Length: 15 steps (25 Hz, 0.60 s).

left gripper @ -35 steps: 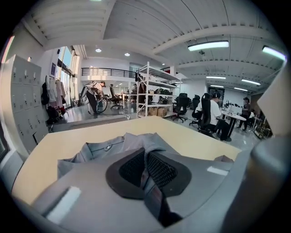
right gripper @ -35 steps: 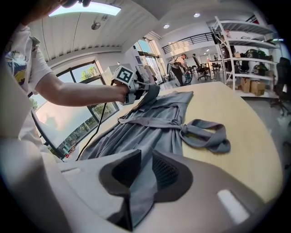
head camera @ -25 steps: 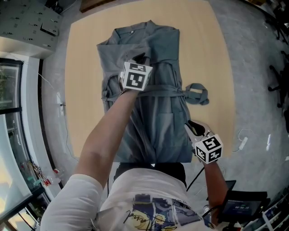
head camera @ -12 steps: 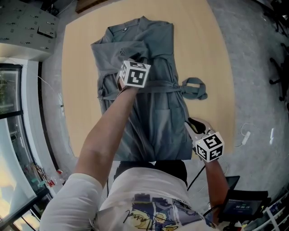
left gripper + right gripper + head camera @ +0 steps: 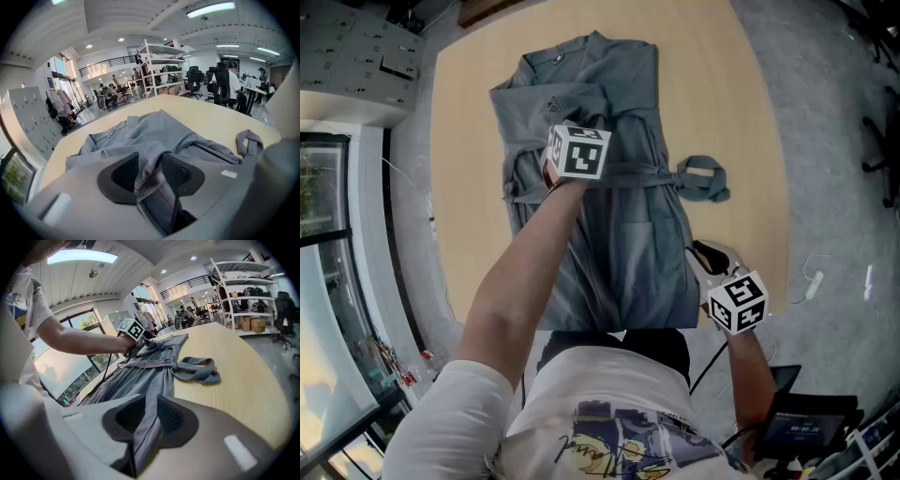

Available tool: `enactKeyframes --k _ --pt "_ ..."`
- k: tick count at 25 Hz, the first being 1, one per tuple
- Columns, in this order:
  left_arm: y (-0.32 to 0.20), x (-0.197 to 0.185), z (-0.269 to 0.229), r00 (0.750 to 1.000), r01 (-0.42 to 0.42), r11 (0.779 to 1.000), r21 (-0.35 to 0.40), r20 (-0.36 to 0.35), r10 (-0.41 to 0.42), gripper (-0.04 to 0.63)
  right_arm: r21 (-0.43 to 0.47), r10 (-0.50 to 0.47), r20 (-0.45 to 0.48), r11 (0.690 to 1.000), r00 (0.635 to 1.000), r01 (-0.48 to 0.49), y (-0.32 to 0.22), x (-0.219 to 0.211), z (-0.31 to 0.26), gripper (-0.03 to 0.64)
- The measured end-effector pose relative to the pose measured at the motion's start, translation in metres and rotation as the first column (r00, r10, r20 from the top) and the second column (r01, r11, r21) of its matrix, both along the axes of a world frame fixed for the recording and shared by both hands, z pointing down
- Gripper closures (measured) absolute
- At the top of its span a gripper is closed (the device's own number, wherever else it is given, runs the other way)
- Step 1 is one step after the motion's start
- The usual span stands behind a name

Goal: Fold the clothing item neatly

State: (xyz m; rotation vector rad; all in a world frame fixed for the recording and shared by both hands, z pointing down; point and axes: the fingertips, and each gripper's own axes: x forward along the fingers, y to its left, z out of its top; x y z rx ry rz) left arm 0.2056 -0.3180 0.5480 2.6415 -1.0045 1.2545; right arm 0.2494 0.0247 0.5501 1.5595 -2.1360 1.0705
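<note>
A grey-blue robe point(image 5: 623, 225) lies lengthwise on the round wooden table point(image 5: 741, 103), collar at the far end, its belt point(image 5: 701, 180) trailing to the right. My left gripper point(image 5: 584, 127) hovers over the robe's upper part at the folded-in sleeve. In the left gripper view its jaws point(image 5: 150, 171) are opening, with a ridge of cloth point(image 5: 152, 164) loose between them. My right gripper point(image 5: 705, 258) is at the near right hem. In the right gripper view it point(image 5: 149, 420) is shut on the hem edge point(image 5: 145, 427).
The table's near edge meets the person's torso point(image 5: 609, 412). A dark tablet point(image 5: 802, 427) and a cable point(image 5: 811, 281) lie on the grey floor to the right. Shelving point(image 5: 164, 70) and office chairs point(image 5: 220, 86) stand beyond the table.
The left gripper's hold on the sleeve fold has loosened while it stayed over the robe's upper part. The right gripper has kept its grip at the hem.
</note>
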Motion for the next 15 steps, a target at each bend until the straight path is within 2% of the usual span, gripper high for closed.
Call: enactKeyframes --k 7,15 --pt "0.001 -0.015 -0.001 0.998 0.022 1.0 0.021 0.057 -0.023 0.4 0.013 -0.012 -0.004 1.0 1.0 0.012 -0.002 -0.002 0.0 0.549" --pt "0.012 -0.037 -0.009 0.998 0.043 0.999 0.016 0.046 -0.044 0.399 0.023 -0.024 -0.006 0.999 1.0 0.024 -0.001 -0.004 -0.002 0.549"
